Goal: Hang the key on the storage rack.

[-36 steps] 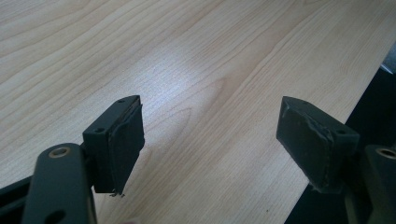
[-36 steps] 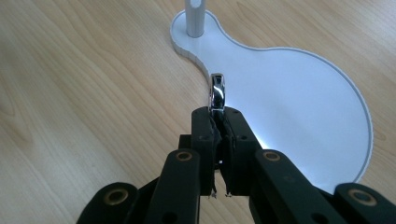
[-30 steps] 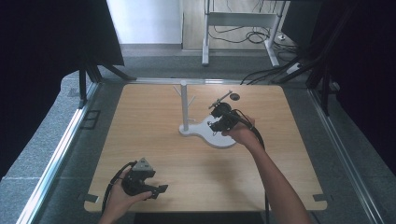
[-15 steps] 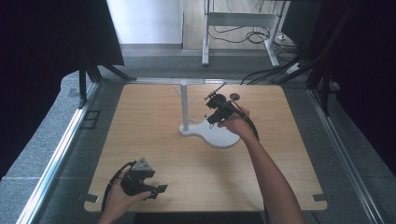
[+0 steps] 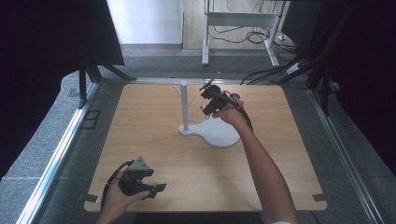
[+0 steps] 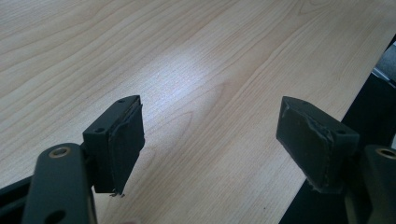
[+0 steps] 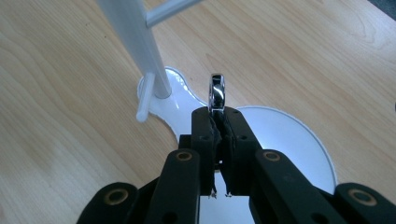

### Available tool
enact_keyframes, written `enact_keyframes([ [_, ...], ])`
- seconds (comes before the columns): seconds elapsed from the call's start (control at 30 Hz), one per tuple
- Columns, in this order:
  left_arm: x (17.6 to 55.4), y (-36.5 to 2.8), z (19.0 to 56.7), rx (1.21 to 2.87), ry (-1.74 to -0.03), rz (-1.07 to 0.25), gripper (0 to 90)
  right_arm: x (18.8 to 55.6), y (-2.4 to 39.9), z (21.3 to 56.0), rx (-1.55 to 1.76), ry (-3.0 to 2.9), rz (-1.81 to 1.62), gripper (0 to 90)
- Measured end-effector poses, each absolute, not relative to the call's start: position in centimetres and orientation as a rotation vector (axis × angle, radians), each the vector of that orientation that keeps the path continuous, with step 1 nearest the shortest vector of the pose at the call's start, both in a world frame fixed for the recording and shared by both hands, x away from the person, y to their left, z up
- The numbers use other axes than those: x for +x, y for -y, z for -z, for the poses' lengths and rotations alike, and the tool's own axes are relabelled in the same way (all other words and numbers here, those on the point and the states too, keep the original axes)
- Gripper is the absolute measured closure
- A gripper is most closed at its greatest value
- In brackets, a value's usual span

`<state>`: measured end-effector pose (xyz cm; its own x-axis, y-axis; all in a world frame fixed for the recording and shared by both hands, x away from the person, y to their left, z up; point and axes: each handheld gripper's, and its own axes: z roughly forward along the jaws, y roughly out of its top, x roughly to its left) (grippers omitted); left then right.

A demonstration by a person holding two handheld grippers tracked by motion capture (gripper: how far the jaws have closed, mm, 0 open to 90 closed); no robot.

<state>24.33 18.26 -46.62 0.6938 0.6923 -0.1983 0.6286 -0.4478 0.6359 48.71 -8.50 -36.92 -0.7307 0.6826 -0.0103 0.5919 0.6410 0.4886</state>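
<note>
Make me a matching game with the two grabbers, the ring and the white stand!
Things:
1. left gripper
2. right gripper
3. ring
4. stand

States:
A. shiny silver, pinched at its lower edge
B. white, standing upright on the table
C. jaws wide apart, nothing between them
D. jaws closed together, above the stand's white base

Pairs: 1-C, 2-D, 3-A, 4-B

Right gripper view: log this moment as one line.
right gripper: shut on shiny silver metal ring | above white stand base | white upright post beside | left gripper: open over wooden table
</note>
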Motion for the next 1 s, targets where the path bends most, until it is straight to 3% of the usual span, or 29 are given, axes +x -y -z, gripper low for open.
enact_keyframes([
  [1.0,24.4,-18.3,46.6,2.189,-0.997,-0.112,23.9,52.0,7.0,35.9,1.093,-2.619,-0.684,84.6],
])
